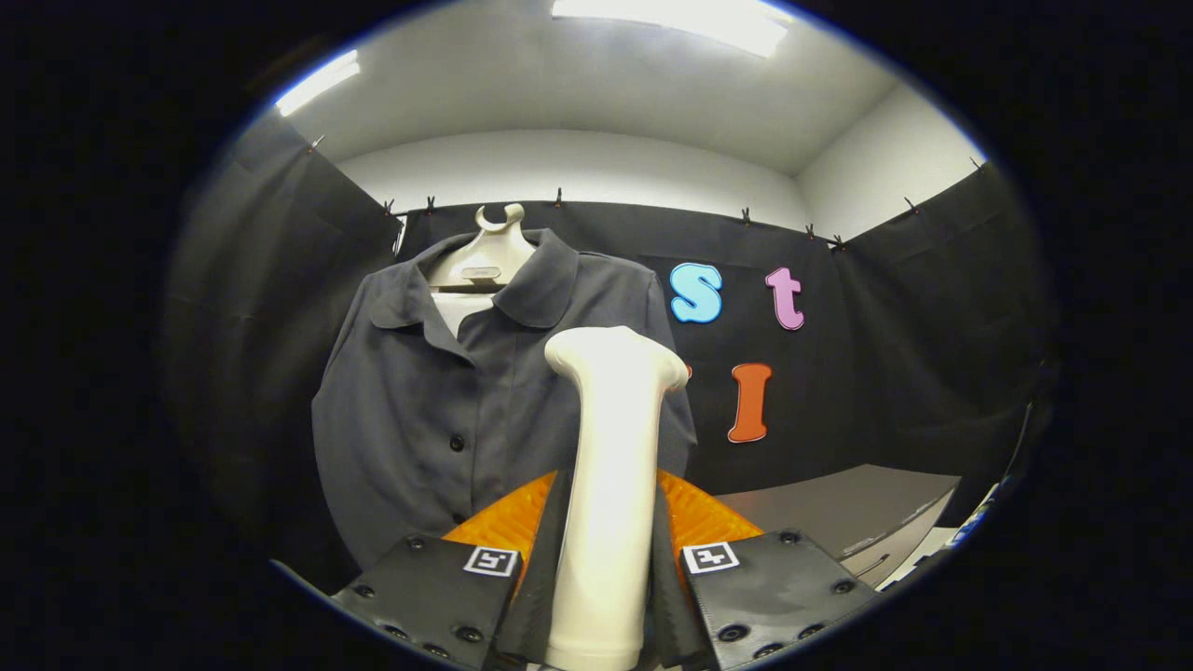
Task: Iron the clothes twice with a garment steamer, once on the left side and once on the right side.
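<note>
Now we have the shirt (438,401) as our landmark, a dark button-up hung open-collared on a pale hanger (485,256) against the booth's cloth wall, facing us square. That flat, full-front hang is what we want, we reckon: both halves of the chest are on offer, one either side of the button line.

Off to the shirt's right and lower down, a grey table (839,503) runs away from us.

Closer in, we've got the steamer (610,485), a pale upright body with its head flaring at the top, standing in front of the shirt's right half as we look at it and covering part of that panel. How near the head is to the cloth we cannot tell from here.

Smallest of all, at the foot of it, our gripper (598,559): the fingers are closed in tight on the steamer's handle, one pressing each side, nearly together, with only the handle's width between them. Holding it low on the handle keeps the head up at chest height on the shirt, so we judge we're set to begin a pass on that side, with the other half left to do.
</note>
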`<control>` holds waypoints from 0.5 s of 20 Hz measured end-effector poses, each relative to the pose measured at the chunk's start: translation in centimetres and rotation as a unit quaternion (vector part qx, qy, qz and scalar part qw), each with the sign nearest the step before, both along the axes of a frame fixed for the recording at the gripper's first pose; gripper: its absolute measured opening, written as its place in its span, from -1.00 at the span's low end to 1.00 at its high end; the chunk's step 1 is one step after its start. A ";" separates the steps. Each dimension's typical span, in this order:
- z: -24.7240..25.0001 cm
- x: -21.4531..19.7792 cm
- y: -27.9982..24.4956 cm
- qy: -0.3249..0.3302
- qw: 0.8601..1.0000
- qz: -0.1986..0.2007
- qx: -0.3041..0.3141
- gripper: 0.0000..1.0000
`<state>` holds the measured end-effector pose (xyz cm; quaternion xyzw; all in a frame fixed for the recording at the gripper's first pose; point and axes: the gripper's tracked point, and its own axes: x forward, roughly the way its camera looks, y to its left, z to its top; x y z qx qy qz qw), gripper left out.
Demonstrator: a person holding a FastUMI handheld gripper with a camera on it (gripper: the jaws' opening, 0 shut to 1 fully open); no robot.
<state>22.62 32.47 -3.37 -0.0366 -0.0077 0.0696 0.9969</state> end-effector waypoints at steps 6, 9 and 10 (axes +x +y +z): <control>0.2 1.8 1.2 -0.013 1.000 -0.003 -0.010 0.00; -0.1 1.8 1.5 -0.017 1.000 -0.003 -0.018 0.00; -0.2 1.6 1.6 -0.020 1.000 -0.001 -0.022 0.00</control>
